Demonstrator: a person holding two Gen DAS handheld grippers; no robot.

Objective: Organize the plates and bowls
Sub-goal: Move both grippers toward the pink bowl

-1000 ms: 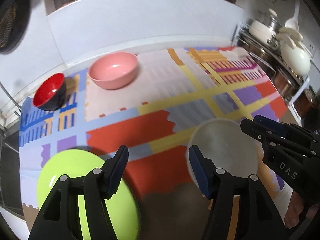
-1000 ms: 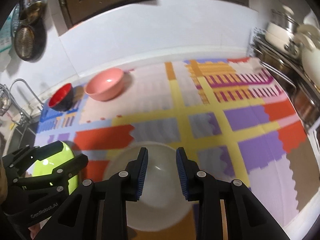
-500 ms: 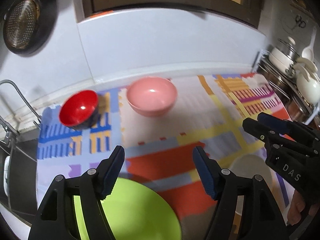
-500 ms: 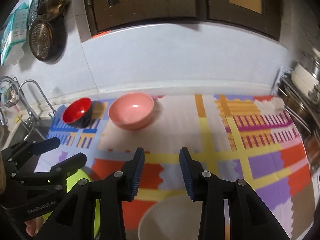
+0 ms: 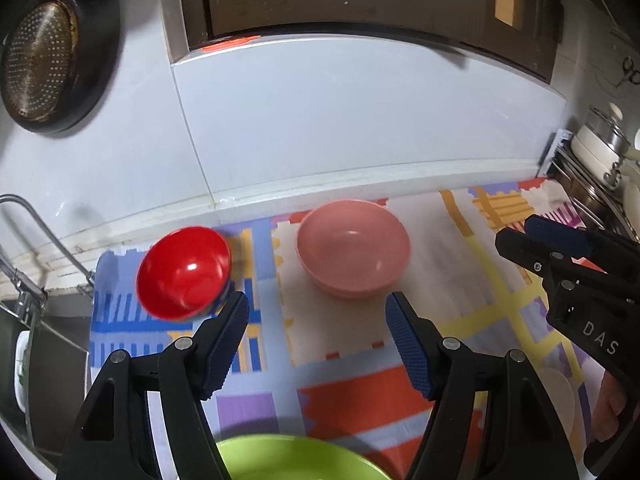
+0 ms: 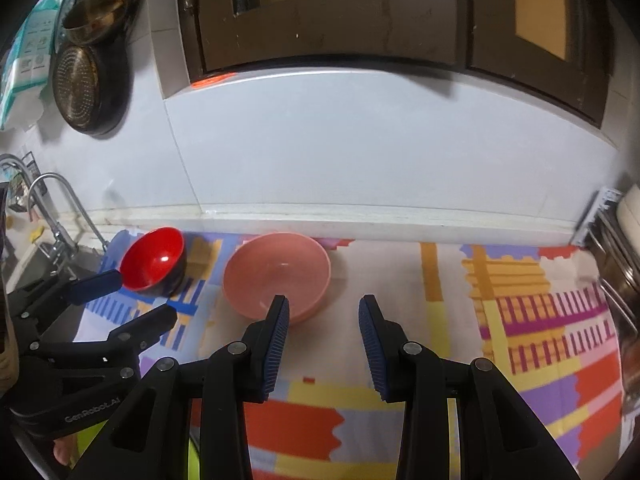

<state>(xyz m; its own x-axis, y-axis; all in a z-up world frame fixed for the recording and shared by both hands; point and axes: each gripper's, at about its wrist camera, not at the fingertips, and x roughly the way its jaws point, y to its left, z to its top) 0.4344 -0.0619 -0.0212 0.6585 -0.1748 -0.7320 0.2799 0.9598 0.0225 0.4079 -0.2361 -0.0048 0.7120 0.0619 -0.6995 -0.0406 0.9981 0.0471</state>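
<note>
Bowls are seen at the back of the patterned worktop [image 6: 448, 280]: the pink bowl [image 5: 353, 259] beside the smaller red bowl [image 5: 184, 272]. A green plate [image 5: 296, 458] lies nearest. Both the left gripper [image 5: 316, 340] and right gripper [image 6: 323, 344] are held empty, fingers spread wide.

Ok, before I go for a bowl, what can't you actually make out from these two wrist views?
- Green plate: left wrist view, cut off by the bottom edge and the left gripper.
- White plate: mostly hidden behind the right gripper.
- Red bowl: its base, hidden by its own rim.
- Rack pots: cropped by the edge.
</note>
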